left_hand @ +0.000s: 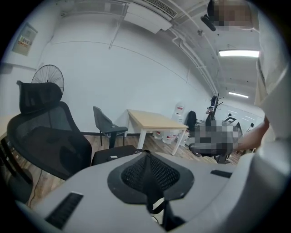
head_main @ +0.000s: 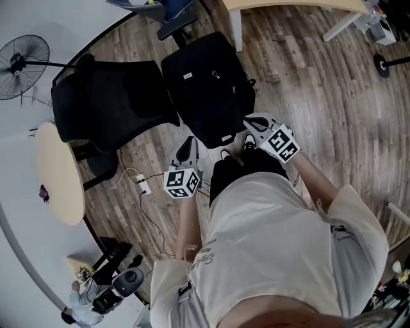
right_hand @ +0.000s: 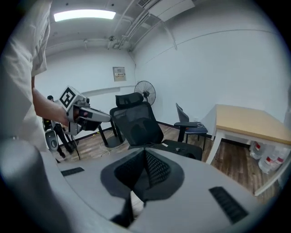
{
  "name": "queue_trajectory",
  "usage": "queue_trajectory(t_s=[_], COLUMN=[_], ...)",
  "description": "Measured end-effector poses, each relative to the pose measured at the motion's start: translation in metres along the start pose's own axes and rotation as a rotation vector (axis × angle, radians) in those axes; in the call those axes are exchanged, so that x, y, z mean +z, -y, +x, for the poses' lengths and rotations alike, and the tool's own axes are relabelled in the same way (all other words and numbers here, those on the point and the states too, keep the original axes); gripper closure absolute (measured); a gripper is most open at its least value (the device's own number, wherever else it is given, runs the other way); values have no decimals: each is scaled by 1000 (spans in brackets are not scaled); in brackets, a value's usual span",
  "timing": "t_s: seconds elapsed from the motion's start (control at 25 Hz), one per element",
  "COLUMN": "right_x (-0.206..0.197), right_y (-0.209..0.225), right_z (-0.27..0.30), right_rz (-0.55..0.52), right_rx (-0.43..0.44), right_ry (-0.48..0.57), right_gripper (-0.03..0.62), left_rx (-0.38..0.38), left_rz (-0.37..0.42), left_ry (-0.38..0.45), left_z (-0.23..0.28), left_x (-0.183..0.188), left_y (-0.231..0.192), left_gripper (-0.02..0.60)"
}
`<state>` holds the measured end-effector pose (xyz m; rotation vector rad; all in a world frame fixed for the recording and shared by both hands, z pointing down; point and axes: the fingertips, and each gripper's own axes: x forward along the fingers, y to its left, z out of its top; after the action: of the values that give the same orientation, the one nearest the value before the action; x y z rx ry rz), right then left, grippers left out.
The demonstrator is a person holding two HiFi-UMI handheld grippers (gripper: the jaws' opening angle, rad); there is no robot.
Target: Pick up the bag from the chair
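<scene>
Hovering right of the mesh office chair (head_main: 109, 102), the left gripper (head_main: 187, 146) is clenched on nothing, just short of the black bag (head_main: 205, 83), which lies flat and hides whatever seat is under it. It looks like soft, floppy fabric that will likely sag when lifted, so a strap or the near edge is my pick. The right gripper (head_main: 251, 122), also clenched empty, sits at its near corner.

Wood-plank floor (head_main: 301, 83), brown. Standing on it:
- black mesh office chair (head_main: 109, 102)
- light wooden table (head_main: 288, 5) on white legs
- fan (head_main: 22, 64) by the wall

Black bag (head_main: 208, 86) sits just beside the office chair; what supports it is hidden beneath it. White power strip (head_main: 143, 186) lies flat near the chair's base, cables trailing across the boards.
</scene>
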<state>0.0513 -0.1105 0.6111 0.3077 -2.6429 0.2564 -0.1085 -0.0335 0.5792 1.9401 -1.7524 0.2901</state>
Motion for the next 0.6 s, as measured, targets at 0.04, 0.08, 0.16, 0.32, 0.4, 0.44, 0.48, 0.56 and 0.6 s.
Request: queue_trajectory(t_s=[0.04, 0.08, 0.16, 0.32, 0.4, 0.44, 0.48, 0.56, 0.6], right_x=[-9, -17, -31, -55, -67, -72, -77, -89, -94], right_y=[-3, -7, -13, -14, -18, -20, -23, -27, -28], right_z=[2, 4, 8, 19, 26, 30, 34, 39, 40], right_rz=[-12, -14, 7, 47, 49, 50, 51, 60, 65], right_rx=[8, 19, 35, 26, 29, 33, 36, 45, 52], right_ry=[-26, -46, -67, -99, -143, -160, -172, -199, -216], right_gripper=[599, 599, 599, 599, 599, 599, 598, 573, 541], left_rx=[-9, -19, -38, -64, -77, -81, -84, -93, -99], left_rz=[-10, -20, -23, 13, -9, -24, -38, -60, -71], left_ry=[5, 9, 2, -54, -73, -83, -92, -114, -126], left_z=[1, 2, 3, 11, 15, 16, 17, 17, 17], left_x=[-6, -12, -25, -51, -64, -71, -78, -93, -100], left_y=[0, 0, 1, -4, -12, -18, -23, -30, -32], left_gripper=[548, 548, 548, 548, 548, 548, 548, 548, 548])
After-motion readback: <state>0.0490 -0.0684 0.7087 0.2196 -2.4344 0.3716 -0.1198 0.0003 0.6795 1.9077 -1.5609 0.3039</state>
